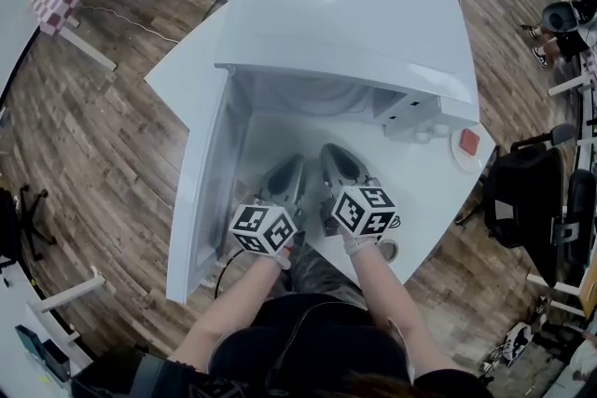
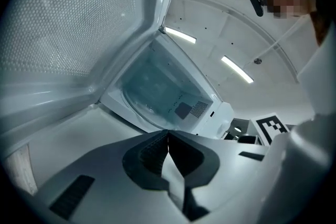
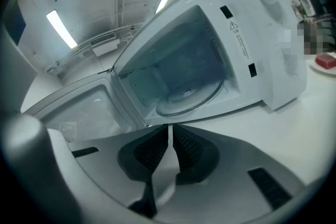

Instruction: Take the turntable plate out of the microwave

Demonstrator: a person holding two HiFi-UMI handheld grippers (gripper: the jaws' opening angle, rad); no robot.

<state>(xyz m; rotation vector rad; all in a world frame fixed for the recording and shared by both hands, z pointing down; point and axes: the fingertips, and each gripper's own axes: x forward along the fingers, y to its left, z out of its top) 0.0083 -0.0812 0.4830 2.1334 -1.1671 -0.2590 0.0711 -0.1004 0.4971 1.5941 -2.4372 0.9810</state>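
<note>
A white microwave [image 1: 354,23] stands on a white table [image 1: 438,191] with its door [image 1: 201,191] swung open to the left. The clear glass turntable plate [image 3: 189,97] lies flat on the cavity floor; its rim also shows in the left gripper view as the turntable plate [image 2: 144,107]. Side by side before the opening, my left gripper [image 1: 291,165] and right gripper [image 1: 334,154] are both shut and hold nothing. In the gripper views the left gripper [image 2: 168,136] and right gripper [image 3: 170,131] point at the cavity, short of the plate.
A small white dish with a red block [image 1: 469,144] sits on the table right of the microwave, seen too as the dish [image 3: 325,63]. The open door stands close on the left of my left gripper. Wood floor, chairs [image 1: 541,200] and other tables surround.
</note>
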